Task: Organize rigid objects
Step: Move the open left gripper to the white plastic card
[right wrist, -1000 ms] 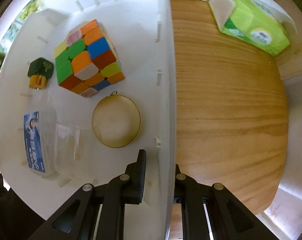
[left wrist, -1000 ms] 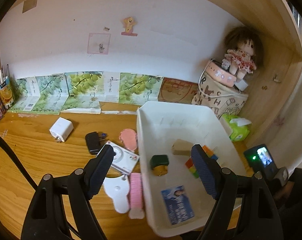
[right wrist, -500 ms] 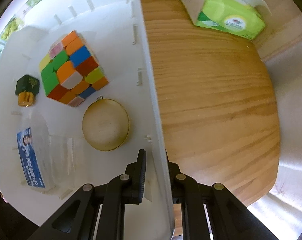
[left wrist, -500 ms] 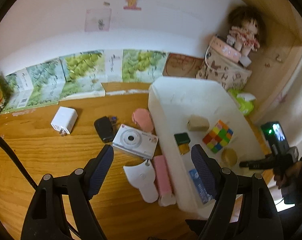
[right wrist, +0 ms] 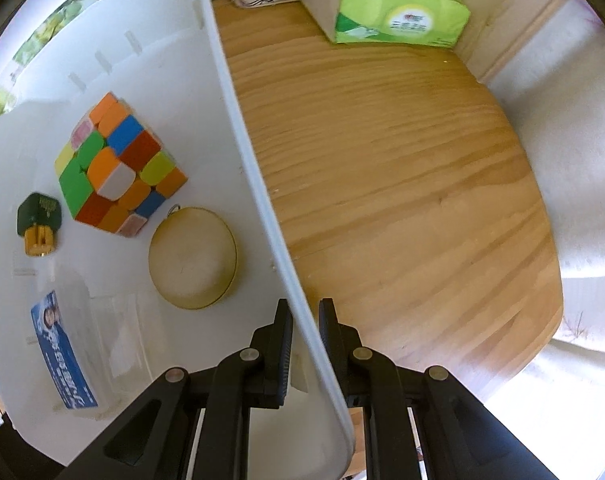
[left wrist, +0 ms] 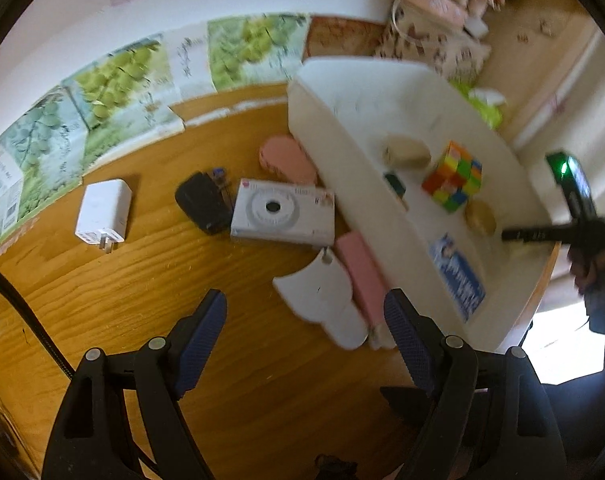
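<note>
My right gripper [right wrist: 305, 312] is shut on the right wall of the white bin [right wrist: 238, 128], pointing straight down. Inside the bin lie a colour cube [right wrist: 118, 164], a round beige tin [right wrist: 192, 256], a green and yellow piece [right wrist: 38, 220] and a blue card box [right wrist: 62, 360]. My left gripper [left wrist: 306, 312] hangs open above the desk, left of the bin [left wrist: 342, 152]. Below its fingers lie a white fan-shaped piece [left wrist: 322, 300] and a pink bar [left wrist: 362, 276]. Farther off are a white camera [left wrist: 282, 212], a black item [left wrist: 202, 204], a white charger [left wrist: 104, 210] and a pink oval [left wrist: 286, 158].
A green tissue pack [right wrist: 390, 4] sits right of the bin at the back. A patterned bag [left wrist: 430, 36] stands in the corner. Grape leaflets [left wrist: 122, 76] lean along the back wall. The desk's curved edge [right wrist: 542, 280] runs close on the right.
My left gripper has sunk and tipped downward, from over the bin to over the desk items beside it. The right gripper stays clamped on the bin wall, which has swung slightly.
</note>
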